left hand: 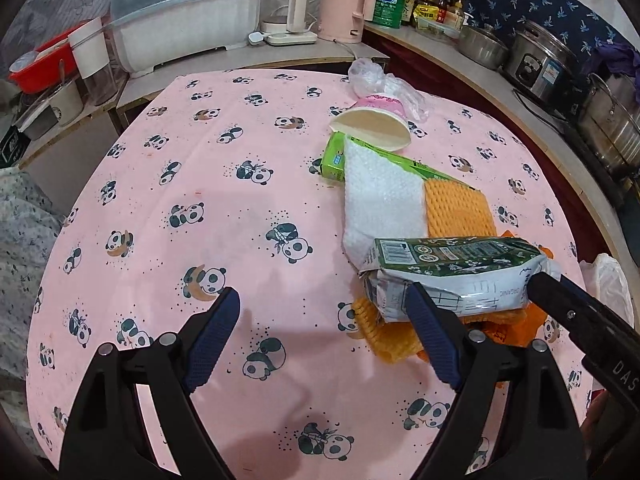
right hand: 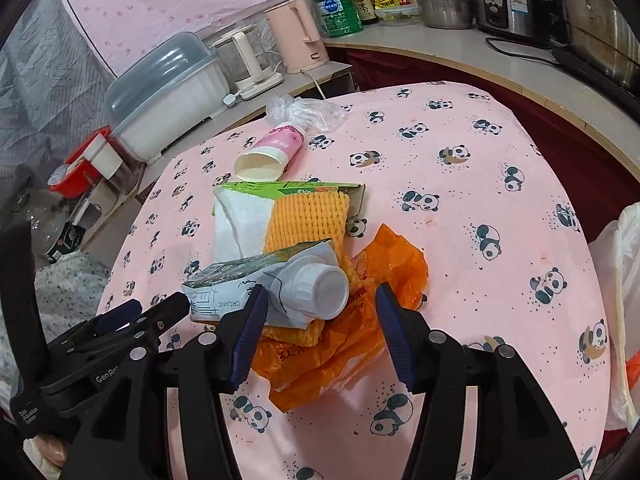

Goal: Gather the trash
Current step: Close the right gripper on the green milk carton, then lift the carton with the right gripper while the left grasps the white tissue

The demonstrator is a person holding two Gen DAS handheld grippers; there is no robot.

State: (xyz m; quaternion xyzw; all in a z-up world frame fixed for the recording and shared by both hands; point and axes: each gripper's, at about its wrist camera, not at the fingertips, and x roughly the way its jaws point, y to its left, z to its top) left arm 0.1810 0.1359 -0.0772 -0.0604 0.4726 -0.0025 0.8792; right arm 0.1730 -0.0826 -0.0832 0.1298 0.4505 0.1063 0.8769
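A pile of trash lies on the pink panda tablecloth (left hand: 200,184). A crushed green-and-white milk carton (left hand: 452,268) with a white cap (right hand: 320,292) lies on top. Under it are orange foam net (right hand: 308,216), white foam sheet (left hand: 380,204), a flat green box (left hand: 336,158), an orange plastic bag (right hand: 396,264), a tipped pink paper cup (right hand: 272,152) and clear plastic (right hand: 304,112). My left gripper (left hand: 324,308) is open and empty, left of the carton. My right gripper (right hand: 320,300) is open, its jaws on either side of the carton's cap end.
A white plastic bag (right hand: 624,280) hangs at the table's right edge. Behind the table a counter holds a dish rack (left hand: 184,28), kettles (left hand: 348,4), jars and steel pots (left hand: 548,60). A red tray (left hand: 44,68) stands at far left.
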